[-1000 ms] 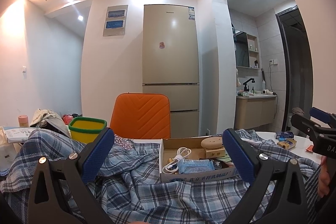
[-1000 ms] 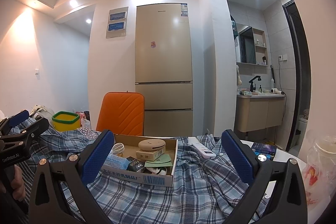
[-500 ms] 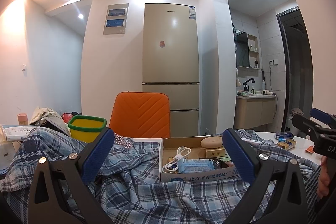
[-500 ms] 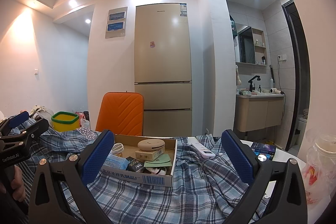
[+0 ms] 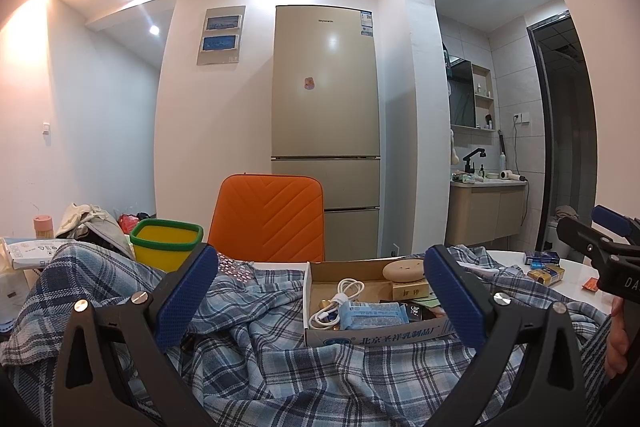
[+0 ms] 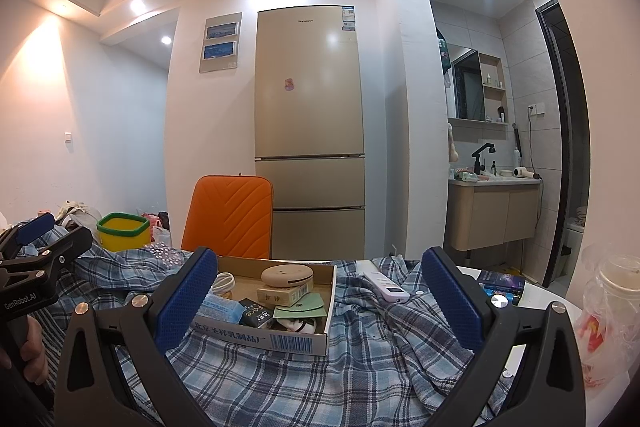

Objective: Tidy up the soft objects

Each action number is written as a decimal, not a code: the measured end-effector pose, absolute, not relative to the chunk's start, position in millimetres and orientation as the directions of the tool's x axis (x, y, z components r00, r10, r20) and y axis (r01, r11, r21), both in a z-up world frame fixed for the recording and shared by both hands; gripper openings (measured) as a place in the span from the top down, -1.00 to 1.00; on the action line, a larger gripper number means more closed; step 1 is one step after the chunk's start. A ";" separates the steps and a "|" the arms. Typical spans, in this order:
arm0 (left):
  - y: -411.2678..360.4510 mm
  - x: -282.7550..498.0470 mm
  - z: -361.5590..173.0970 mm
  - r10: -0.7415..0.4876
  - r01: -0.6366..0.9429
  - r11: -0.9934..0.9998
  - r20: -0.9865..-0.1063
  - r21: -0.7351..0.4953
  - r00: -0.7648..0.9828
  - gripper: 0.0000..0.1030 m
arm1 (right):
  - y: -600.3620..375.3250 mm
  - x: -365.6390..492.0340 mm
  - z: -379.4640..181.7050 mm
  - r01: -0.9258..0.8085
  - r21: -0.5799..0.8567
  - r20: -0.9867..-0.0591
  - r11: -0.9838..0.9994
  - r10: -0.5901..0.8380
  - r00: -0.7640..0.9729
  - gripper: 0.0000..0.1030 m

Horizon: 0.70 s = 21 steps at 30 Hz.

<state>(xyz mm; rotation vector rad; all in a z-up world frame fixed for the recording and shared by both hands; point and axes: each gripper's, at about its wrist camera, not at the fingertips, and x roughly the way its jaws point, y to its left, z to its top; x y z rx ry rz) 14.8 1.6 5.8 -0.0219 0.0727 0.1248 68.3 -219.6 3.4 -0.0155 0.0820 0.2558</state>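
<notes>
A blue plaid shirt [image 5: 280, 359] lies crumpled over the white table, also in the right wrist view [image 6: 320, 379]. A shallow cardboard box [image 5: 372, 337] of small items sits on it, also in the right wrist view [image 6: 276, 341]. My left gripper [image 5: 320, 301] is open and empty, low over the shirt, in front of the box. My right gripper [image 6: 320, 301] is open and empty, over the shirt just right of the box. Each gripper shows at the edge of the other view: the right [image 5: 608, 251] and the left [image 6: 36, 247].
A white remote [image 6: 386, 287] lies on the shirt right of the box. A yellow bin with a green rim [image 5: 166, 243] and an orange chair [image 5: 268, 219] stand behind. Small boxes [image 5: 546, 267] and a plastic bag with a cup [image 6: 612, 311] sit at the table's right.
Both views have tilted up very slightly. Nothing on the table has moved and both grippers stay open.
</notes>
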 end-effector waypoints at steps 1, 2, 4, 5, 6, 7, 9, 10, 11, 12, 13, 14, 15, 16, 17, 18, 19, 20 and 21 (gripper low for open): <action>2.1 14.5 6.0 0.124 -0.125 0.992 -0.074 -0.017 0.990 -0.99 | -219.8 68.0 4.1 -0.253 -0.005 -0.082 0.967 0.252 0.964 -1.00; 1.6 14.8 5.8 0.124 -0.125 0.992 -0.074 -0.017 0.990 -0.99 | -219.6 68.2 3.5 -0.253 -0.005 -0.083 0.967 0.252 0.964 -1.00; 1.6 14.8 5.8 0.124 -0.125 0.992 -0.074 -0.017 0.990 -0.99 | -219.7 68.1 3.6 -0.253 -0.005 -0.082 0.967 0.252 0.964 -1.00; 1.5 14.8 5.9 0.124 -0.125 0.992 -0.074 -0.017 0.990 -0.99 | -219.9 68.0 4.3 -0.254 -0.005 -0.083 0.967 0.252 0.964 -1.00; 1.6 14.8 5.9 0.123 -0.125 0.992 -0.074 -0.017 0.990 -0.99 | -219.8 68.1 4.0 -0.254 -0.005 -0.083 0.967 0.252 0.964 -1.00; 1.5 14.8 5.9 0.124 -0.125 0.992 -0.074 -0.017 0.990 -0.99 | -219.8 68.1 3.8 -0.253 -0.005 -0.083 0.967 0.252 0.964 -1.00; 1.5 14.8 5.9 0.124 -0.125 0.992 -0.074 -0.017 0.990 -0.99 | -220.0 68.0 4.2 -0.253 -0.004 -0.083 0.967 0.252 0.964 -1.00; 1.6 14.7 5.8 0.123 -0.125 0.992 -0.074 -0.017 0.990 -0.99 | -220.0 68.0 4.5 -0.253 -0.004 -0.083 0.967 0.252 0.964 -1.00; 1.6 14.7 5.9 0.123 -0.125 0.992 -0.074 -0.017 0.990 -0.99 | -220.1 67.9 4.5 -0.254 -0.004 -0.083 0.967 0.252 0.964 -1.00; 1.5 14.8 5.8 0.123 -0.125 0.992 -0.074 -0.017 0.990 -0.99 | -219.9 68.1 3.9 -0.253 -0.004 -0.083 0.967 0.252 0.964 -1.00; 1.5 14.8 5.8 0.123 -0.125 0.992 -0.074 -0.017 0.990 -0.99 | -219.9 68.1 4.1 -0.253 -0.004 -0.083 0.967 0.252 0.964 -1.00; 1.5 14.7 5.8 0.123 -0.124 0.992 -0.074 -0.017 0.990 -0.99 | -220.2 67.9 4.7 -0.254 -0.004 -0.083 0.967 0.252 0.964 -1.00; 1.4 14.7 5.9 0.123 -0.124 0.992 -0.073 -0.016 0.990 -0.99 | -220.1 68.0 4.1 -0.253 -0.004 -0.083 0.967 0.252 0.964 -1.00; 1.4 14.7 5.9 0.123 -0.124 0.992 -0.074 -0.016 0.990 -0.99 | -220.2 67.9 4.8 -0.254 -0.004 -0.083 0.967 0.252 0.964 -1.00; 1.8 14.6 6.1 0.123 -0.125 0.992 -0.074 -0.015 0.990 -0.99 | -220.3 67.9 4.9 -0.254 -0.004 -0.083 0.967 0.252 0.964 -1.00; 1.8 14.6 6.0 0.123 -0.125 0.992 -0.074 -0.015 0.990 -0.99 | -220.2 68.0 4.7 -0.254 -0.004 -0.083 0.967 0.252 0.964 -1.00; 2.5 14.3 6.2 0.123 -0.125 0.992 -0.074 -0.016 0.990 -0.99 | -220.3 67.8 5.0 -0.254 -0.004 -0.083 0.967 0.252 0.964 -1.00; 1.8 14.5 6.1 0.123 -0.125 0.992 -0.074 -0.016 0.990 -0.99 | -220.3 67.8 5.0 -0.253 -0.004 -0.083 0.967 0.252 0.964 -1.00; 1.7 14.6 6.1 0.123 -0.124 0.992 -0.074 -0.016 0.990 -0.99 | -220.1 68.1 4.4 -0.253 -0.004 -0.083 0.967 0.252 0.964 -1.00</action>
